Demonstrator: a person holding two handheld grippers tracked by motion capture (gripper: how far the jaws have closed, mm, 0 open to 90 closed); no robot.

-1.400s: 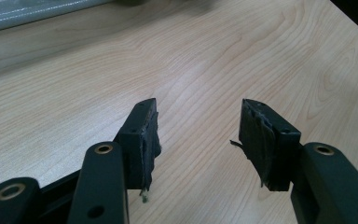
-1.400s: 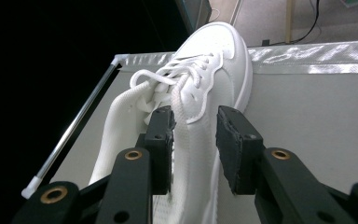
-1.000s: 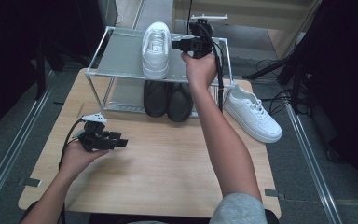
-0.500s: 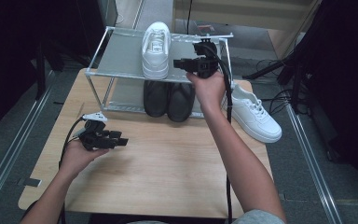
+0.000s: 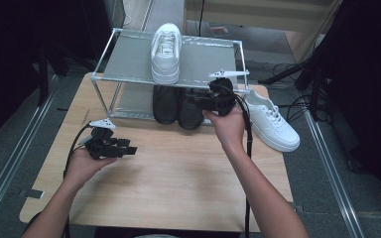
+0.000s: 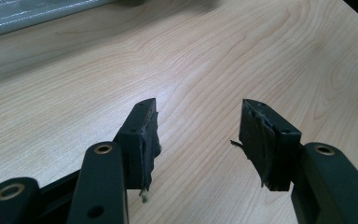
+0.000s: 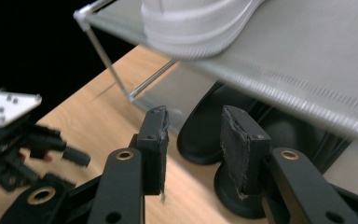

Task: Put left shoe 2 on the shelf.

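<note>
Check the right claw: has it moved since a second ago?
Yes. The right claw has pulled back from above the rack's top shelf, down toward the person, now in front of the black shoes.

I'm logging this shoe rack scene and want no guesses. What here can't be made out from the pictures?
- Black shoes, high view: their rear parts lie under the rack's upper shelf; the right tongs cover part of one.
- White sneaker on the shelf, right gripper view: cut off by the top edge and blurred.
- White sneaker on the table, high view: its heel is behind the right hand.
- Left tongs, high view: too small to judge; the left gripper view shows them open.
</note>
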